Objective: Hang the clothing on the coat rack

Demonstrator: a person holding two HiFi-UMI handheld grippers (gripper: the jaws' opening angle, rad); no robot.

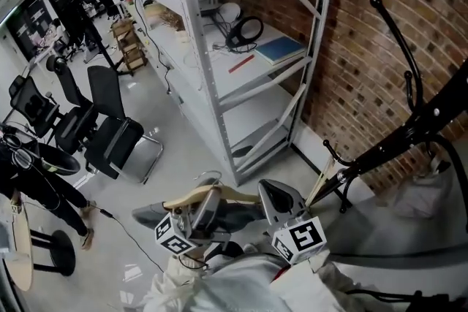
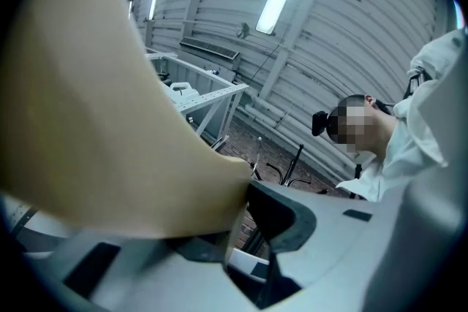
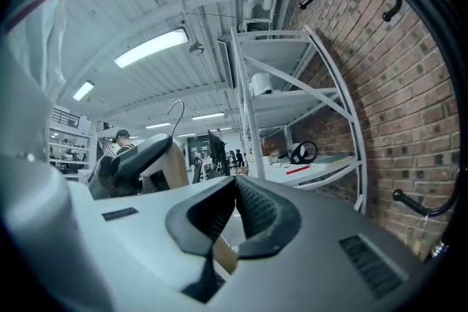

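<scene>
We clench the left hand-held gripper (image 1: pixel 207 207) and right hand-held gripper (image 1: pixel 276 199) on the hanger (image 1: pixel 227 193); tilted, it may shed the clothing (image 1: pixel 241 281) or snag the coat rack (image 1: pixel 398 134).

Left claw (image 1: pixel 207 207) clamped, right claw (image 1: pixel 276 202) clamped, held side by side

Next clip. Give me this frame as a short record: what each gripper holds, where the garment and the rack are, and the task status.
left gripper: jaws shut on the wooden hanger
right gripper: jaws closed, a wood-coloured piece of the hanger between them
garment: white, bunched below both grippers; whether it is on the hanger cannot be told
coat rack: black, at the right, by the brick wall
task status: not yet hung; hanger apart from the rack
</scene>
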